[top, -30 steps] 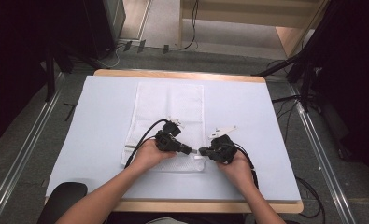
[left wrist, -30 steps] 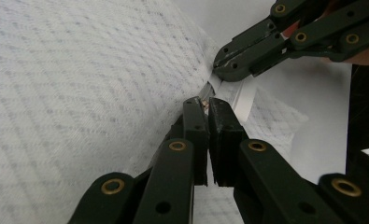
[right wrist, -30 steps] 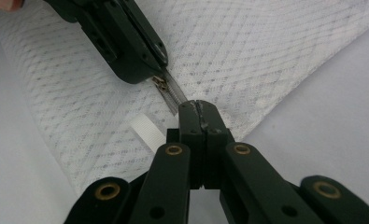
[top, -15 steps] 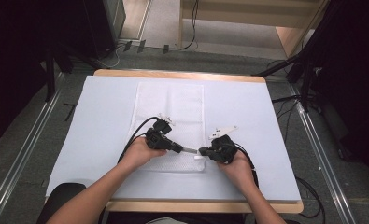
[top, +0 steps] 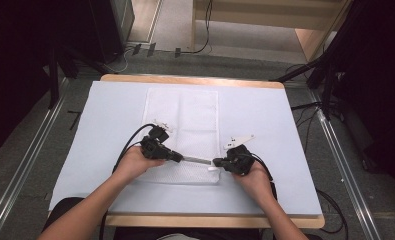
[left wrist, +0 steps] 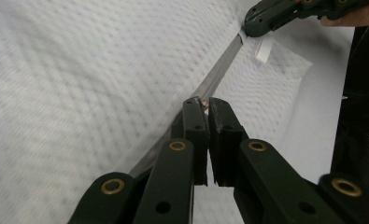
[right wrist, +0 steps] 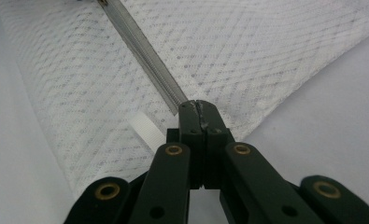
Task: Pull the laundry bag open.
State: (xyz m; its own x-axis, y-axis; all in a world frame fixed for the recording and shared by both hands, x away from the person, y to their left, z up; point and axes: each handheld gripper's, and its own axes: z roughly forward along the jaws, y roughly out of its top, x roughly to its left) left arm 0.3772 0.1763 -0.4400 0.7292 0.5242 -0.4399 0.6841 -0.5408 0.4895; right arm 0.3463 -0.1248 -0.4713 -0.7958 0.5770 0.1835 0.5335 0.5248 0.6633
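A white mesh bag (top: 182, 120) lies flat on the pale blue table cover (top: 110, 130). A grey zipper (top: 196, 160) runs across its near end. My left gripper (top: 179, 158) is shut on the small coppery zipper pull (left wrist: 205, 105), seen between its tips (left wrist: 206, 103) in the left gripper view. From there the zipper (left wrist: 219, 72) stretches away to the right gripper (left wrist: 275, 11). My right gripper (top: 216, 162) is shut on the zipper's right end (right wrist: 184, 103), its tips (right wrist: 199, 106) pressed together. A white tag (right wrist: 145, 130) sticks out beside them.
The wooden table edge (top: 210, 220) runs along the front, and the cover reaches it on all sides. Cables (top: 130, 140) trail from both grippers toward the person. Metal rails (top: 30, 165) flank the table on the floor.
My left gripper has slid left along the zipper, away from the right gripper, and a longer grey strip shows between them. The right gripper has stayed put.
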